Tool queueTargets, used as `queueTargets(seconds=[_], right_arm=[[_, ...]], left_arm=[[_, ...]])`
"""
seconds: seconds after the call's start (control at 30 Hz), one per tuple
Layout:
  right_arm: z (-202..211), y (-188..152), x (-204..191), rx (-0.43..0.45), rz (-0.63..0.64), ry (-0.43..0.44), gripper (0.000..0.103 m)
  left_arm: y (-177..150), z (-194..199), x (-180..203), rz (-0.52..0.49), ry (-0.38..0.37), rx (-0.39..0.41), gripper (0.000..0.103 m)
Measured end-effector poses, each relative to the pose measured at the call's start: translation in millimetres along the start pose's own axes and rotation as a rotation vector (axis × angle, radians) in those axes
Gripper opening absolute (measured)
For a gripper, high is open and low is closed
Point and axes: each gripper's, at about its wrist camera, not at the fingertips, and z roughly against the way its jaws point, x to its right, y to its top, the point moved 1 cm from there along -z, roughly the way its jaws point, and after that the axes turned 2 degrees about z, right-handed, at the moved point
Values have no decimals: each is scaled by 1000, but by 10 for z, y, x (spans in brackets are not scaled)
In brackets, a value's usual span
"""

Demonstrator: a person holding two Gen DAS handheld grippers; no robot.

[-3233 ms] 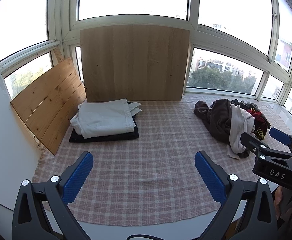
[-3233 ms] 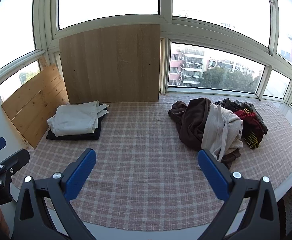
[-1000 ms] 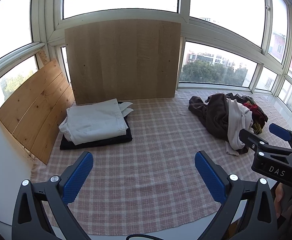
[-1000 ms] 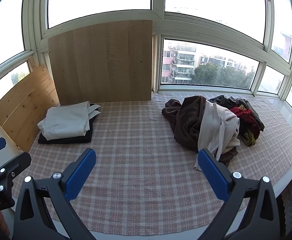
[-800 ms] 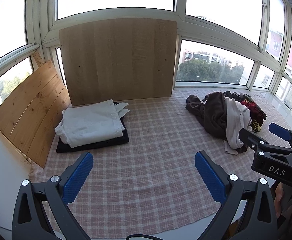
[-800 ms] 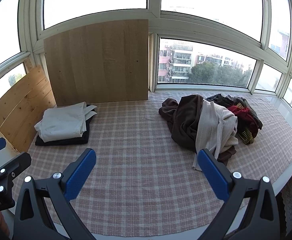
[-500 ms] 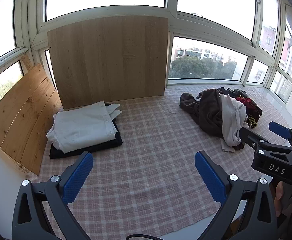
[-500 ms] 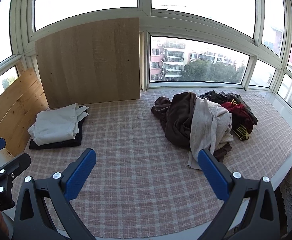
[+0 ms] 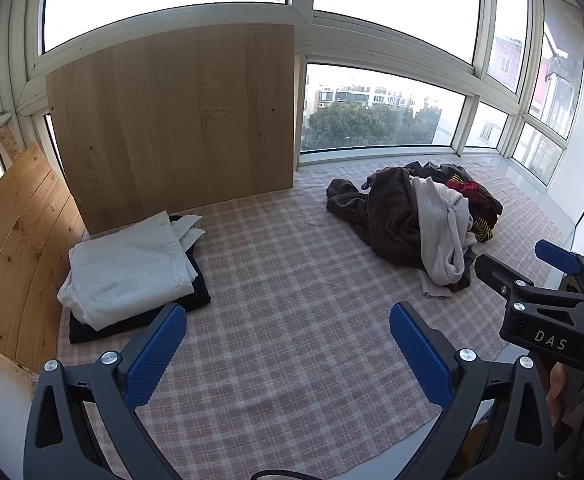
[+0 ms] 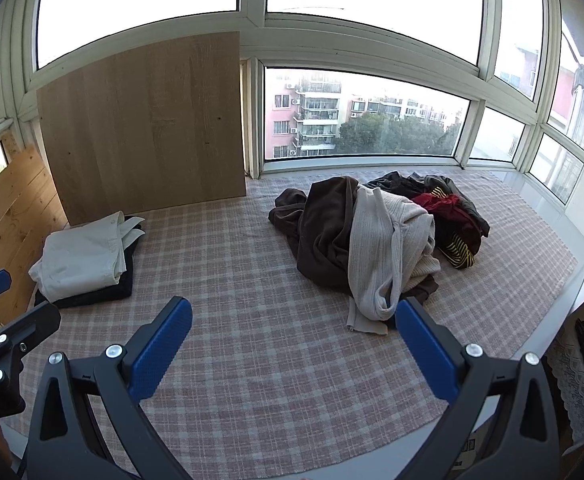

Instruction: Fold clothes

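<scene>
Left gripper point(image 9: 288, 342): blue-padded jaws spread wide, nothing between them, held above the near edge of the pink-and-white checked cloth point(image 9: 292, 320) covering the bay-window ledge. Right gripper point(image 10: 292, 338): jaws likewise wide apart and empty, over the same cloth.

Unfolded heap of clothes point(image 10: 379, 240) lies on the cloth's right half, well apart from both grippers; long axis runs left-right along the window. Dark brown garment point(image 10: 323, 232) at its left end, cream ribbed knit point(image 10: 383, 256) draped over the middle with its loose end pointing toward the near edge, red and dark pieces at the right end.

Folded white shirt point(image 9: 128, 268) sits on a folded black garment point(image 9: 140, 316) at far left, collar toward the upright wooden board point(image 9: 180, 120)
</scene>
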Motion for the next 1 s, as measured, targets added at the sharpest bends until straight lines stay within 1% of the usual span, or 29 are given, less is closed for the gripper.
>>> queueTargets(seconds=[0.27, 0.5, 0.57, 0.7, 0.73, 0.87, 0.93, 1.0], right_arm=[[-191, 28, 234, -31, -9, 7, 103], [-415, 94, 590, -33, 18, 31, 103], [-478, 112, 759, -23, 21, 35, 103], [-670, 127, 1225, -14, 19, 58, 103], [-735, 129, 1363, -21, 12, 69, 103], [-1121, 118, 1949, -114, -58, 115, 103], [-1279, 123, 2188, -130, -75, 114, 103], [-1400, 141, 2370, -124, -74, 102, 103]], left_arm=[[58, -159, 236, -12, 3, -16, 103], [138, -294, 565, 5, 38, -23, 103], [163, -353, 674, 14, 46, -31, 103], [206, -472, 909, 27, 66, -42, 103], [216, -501, 971, 28, 72, -44, 103], [264, -623, 1208, 37, 84, -54, 103], [297, -693, 1318, 42, 89, -60, 103], [326, -760, 1420, 45, 94, -63, 103]])
